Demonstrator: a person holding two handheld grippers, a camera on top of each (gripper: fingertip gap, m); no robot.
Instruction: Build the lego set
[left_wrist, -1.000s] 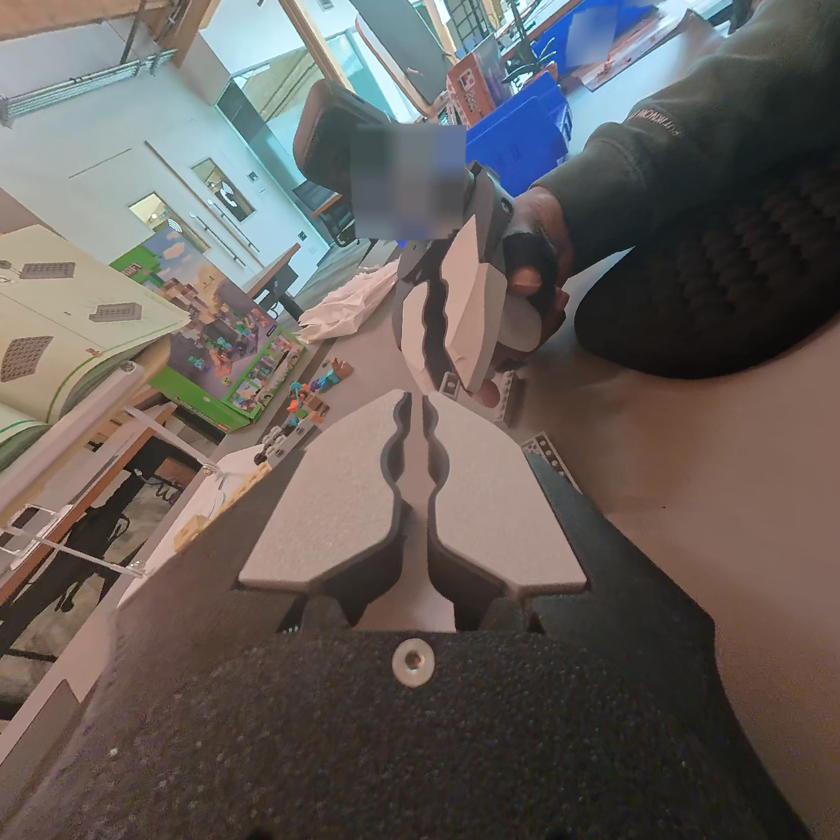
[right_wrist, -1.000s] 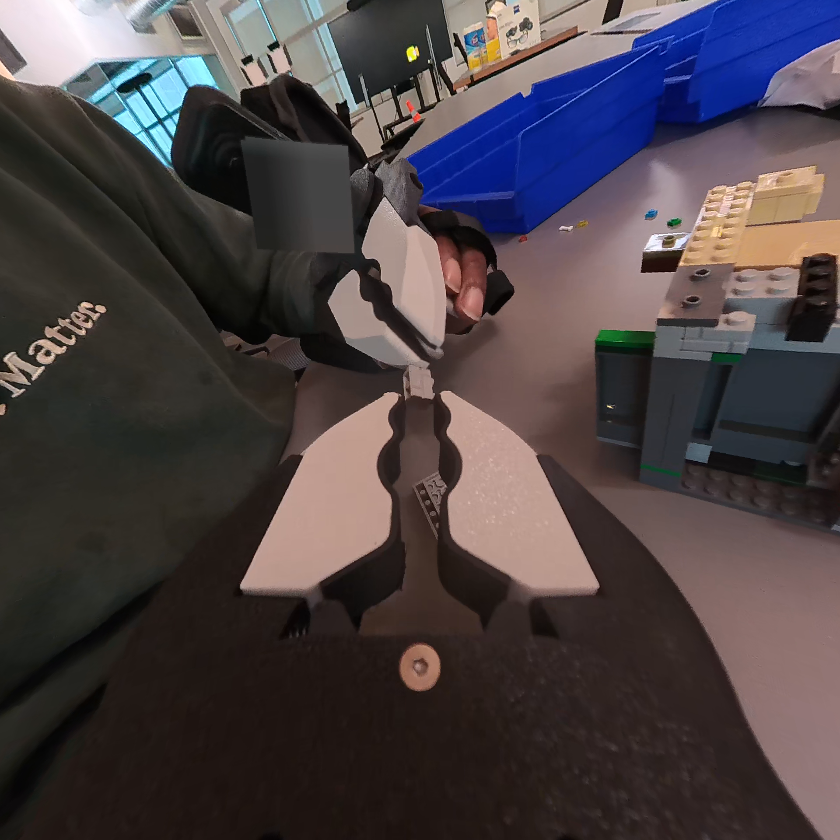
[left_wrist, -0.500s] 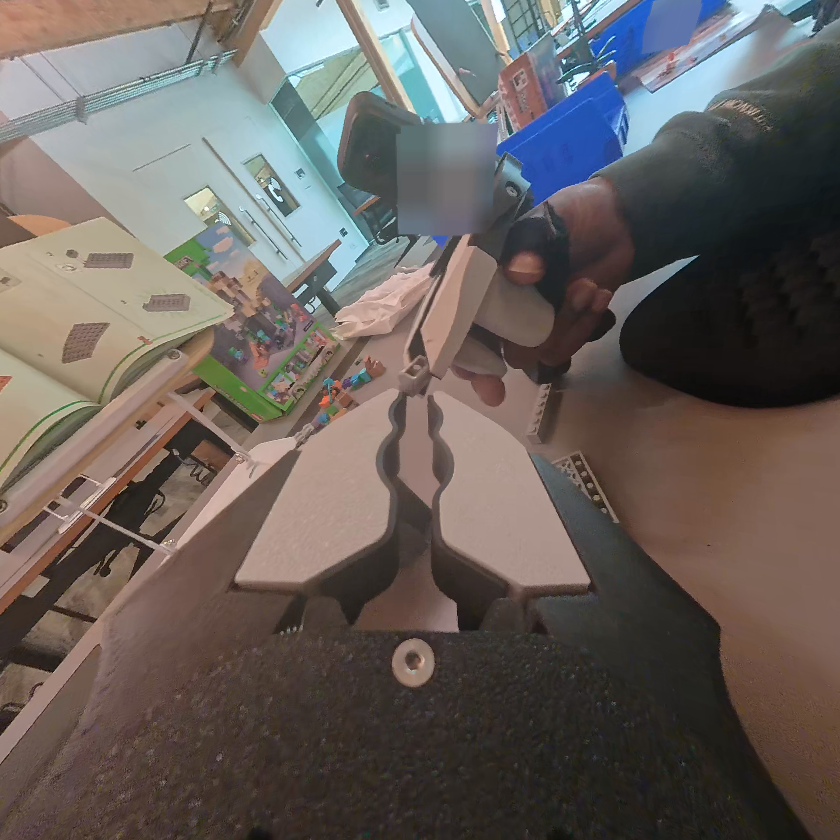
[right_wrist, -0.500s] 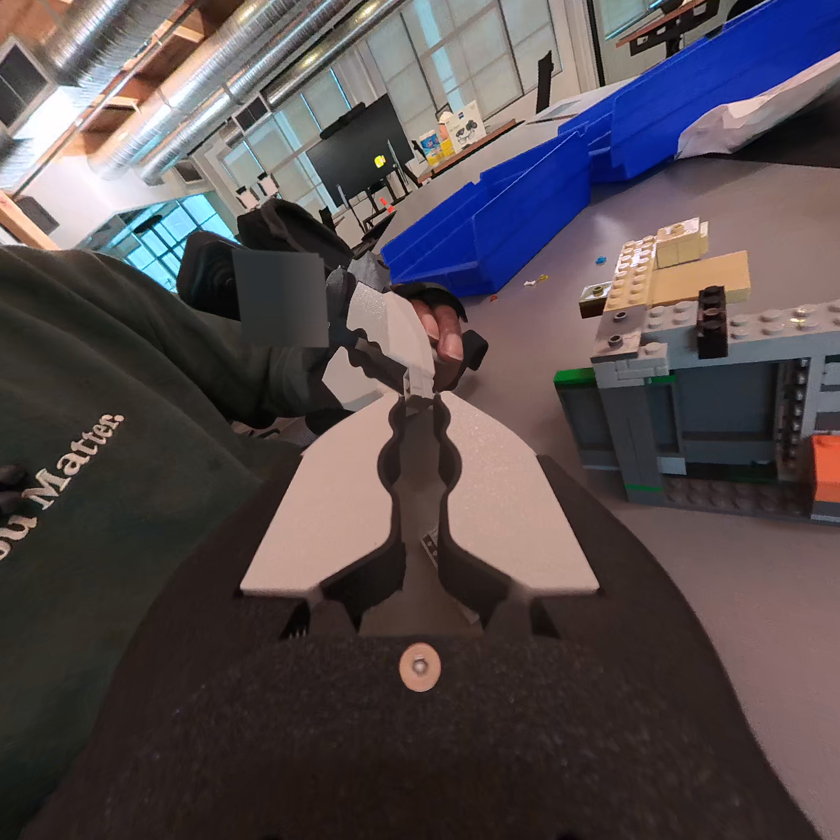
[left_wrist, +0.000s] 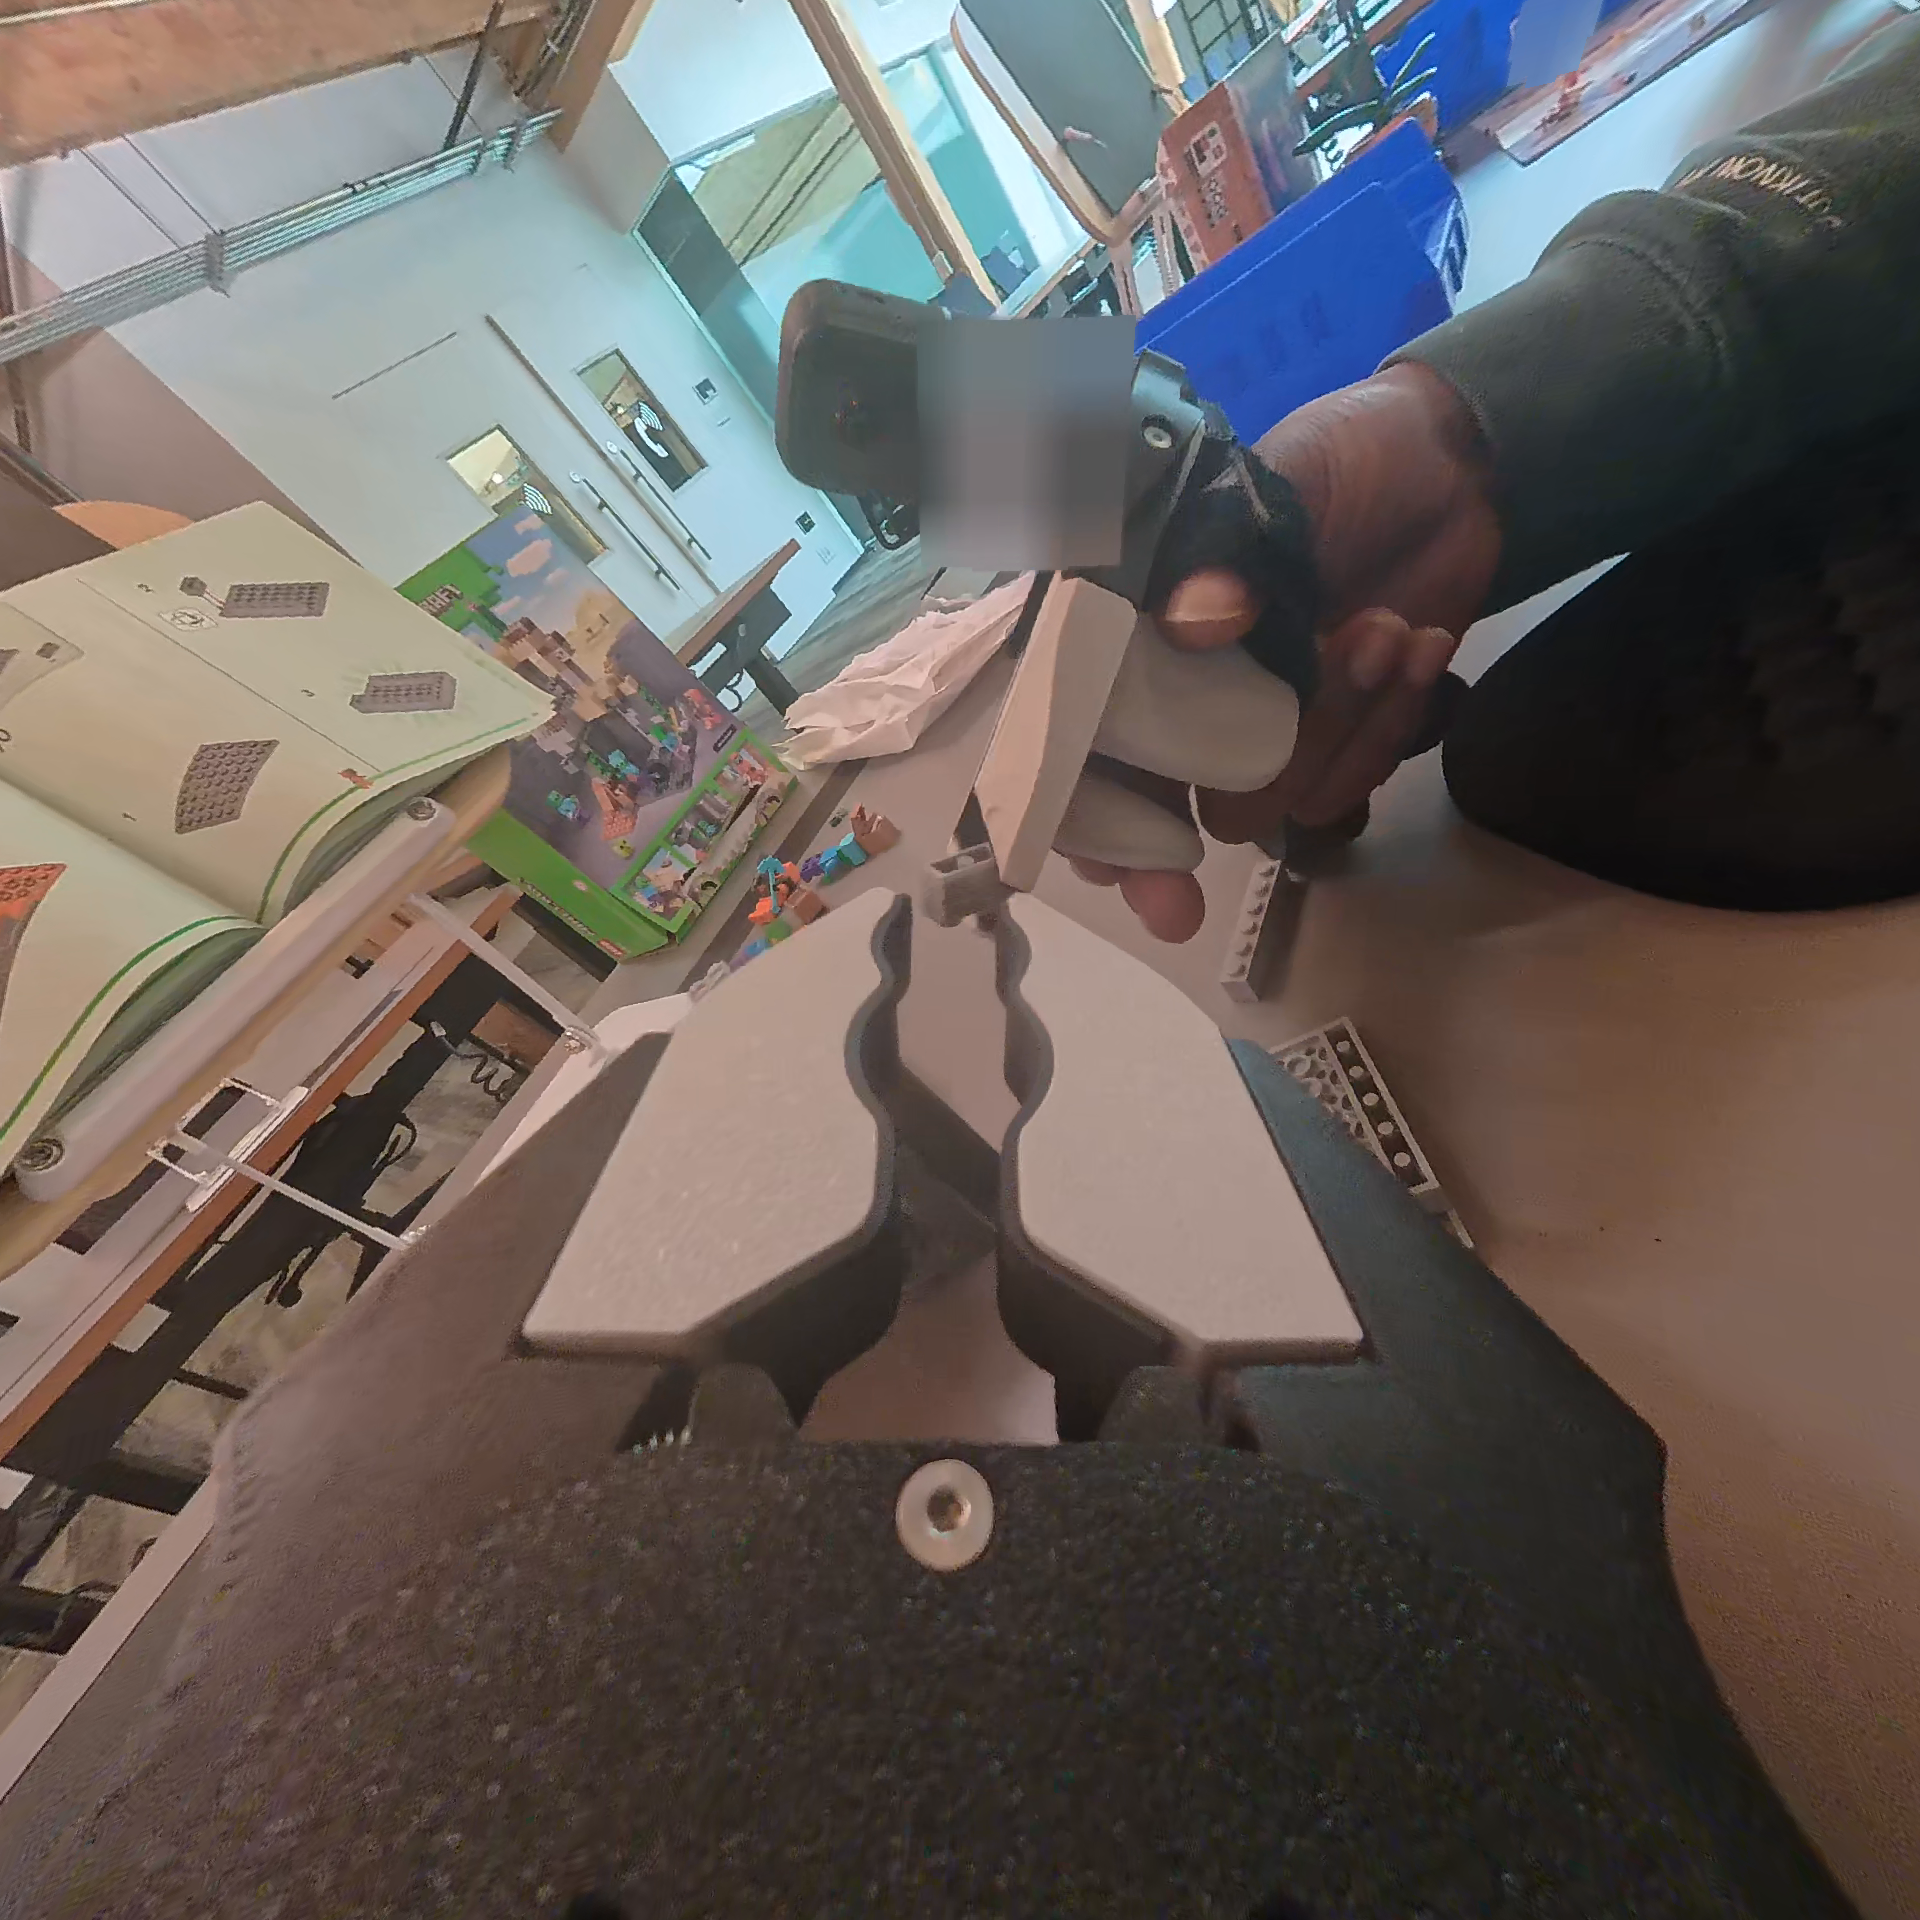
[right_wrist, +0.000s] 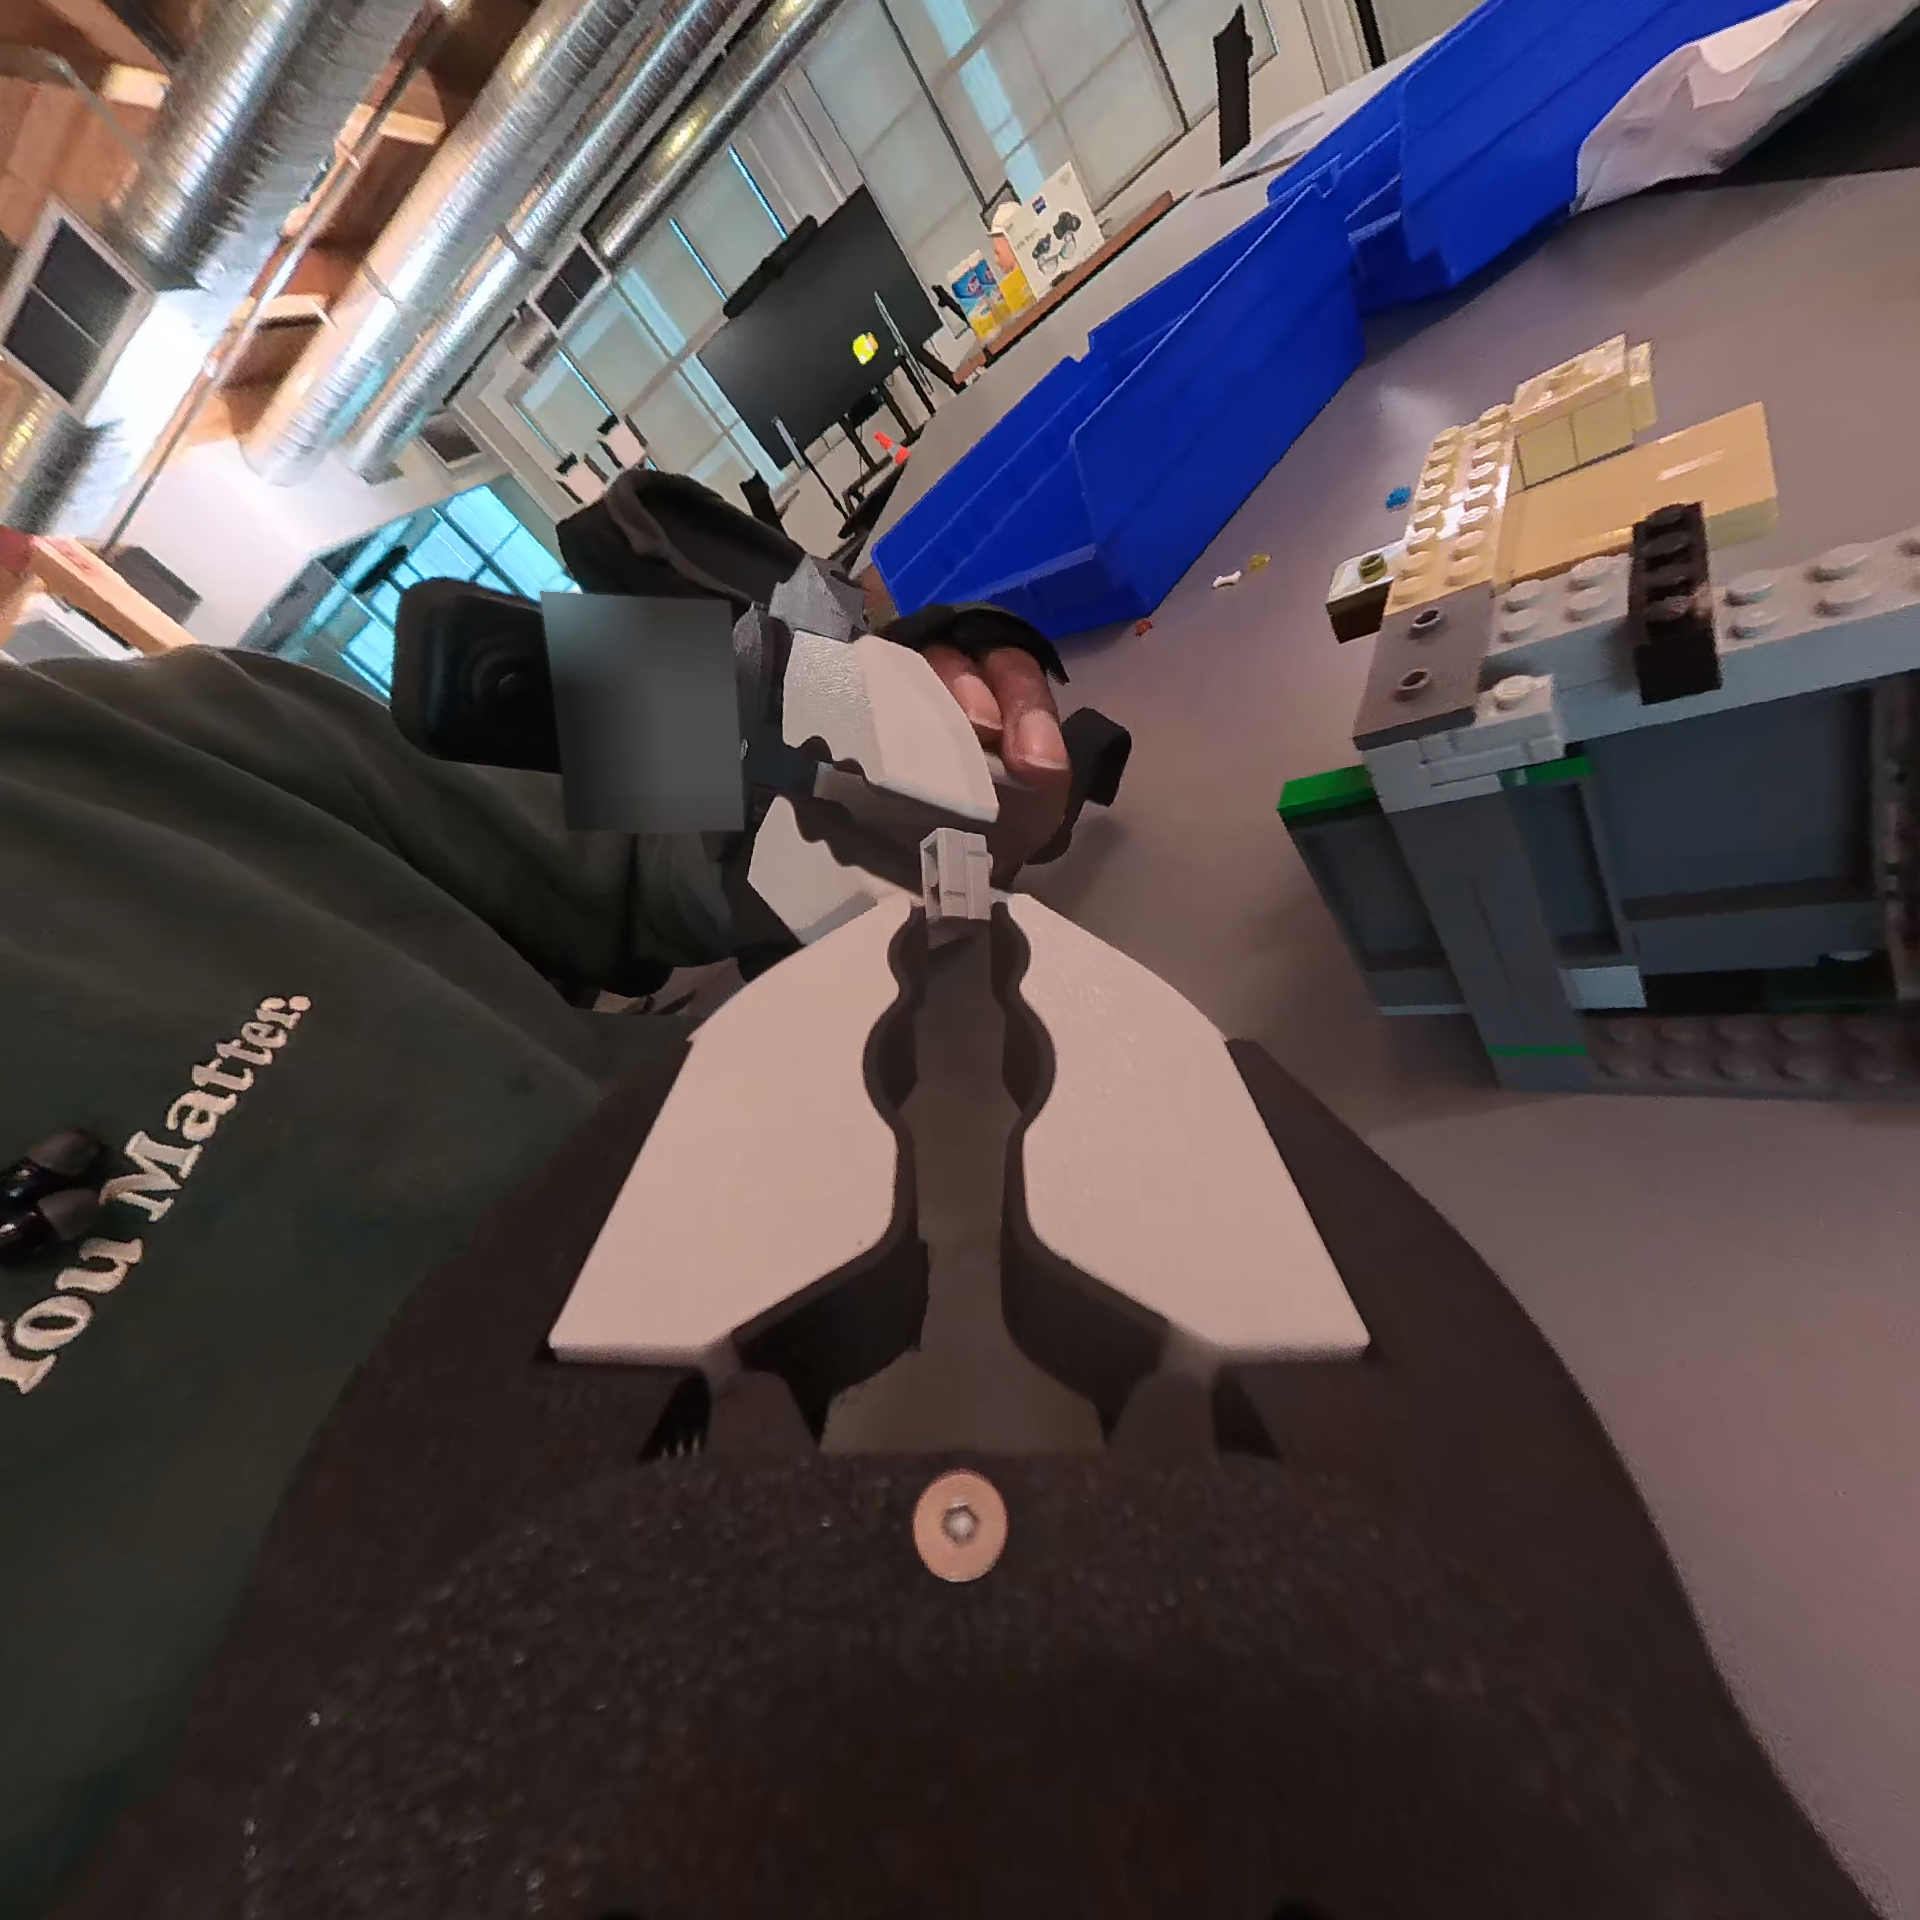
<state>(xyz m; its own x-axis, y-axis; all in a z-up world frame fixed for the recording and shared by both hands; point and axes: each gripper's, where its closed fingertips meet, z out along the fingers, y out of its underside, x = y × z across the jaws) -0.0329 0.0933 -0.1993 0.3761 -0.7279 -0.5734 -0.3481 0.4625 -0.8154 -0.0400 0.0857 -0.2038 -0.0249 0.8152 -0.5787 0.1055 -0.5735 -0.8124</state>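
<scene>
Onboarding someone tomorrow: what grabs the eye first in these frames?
Two hand-held grippers meet tip to tip over a grey table: the right hand-held gripper pinches a small grey brick, and the left hand-held gripper stands open beside it. To the right sits a half-built grey brick structure, with blue bins behind.

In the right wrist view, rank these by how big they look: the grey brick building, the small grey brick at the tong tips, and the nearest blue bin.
1. Nearest blue bin and grey brick building: similar spans, and they sit at different depths, so I won't rank them.
2. Small grey brick pinched at the right tongs: clearly smallest.
</scene>
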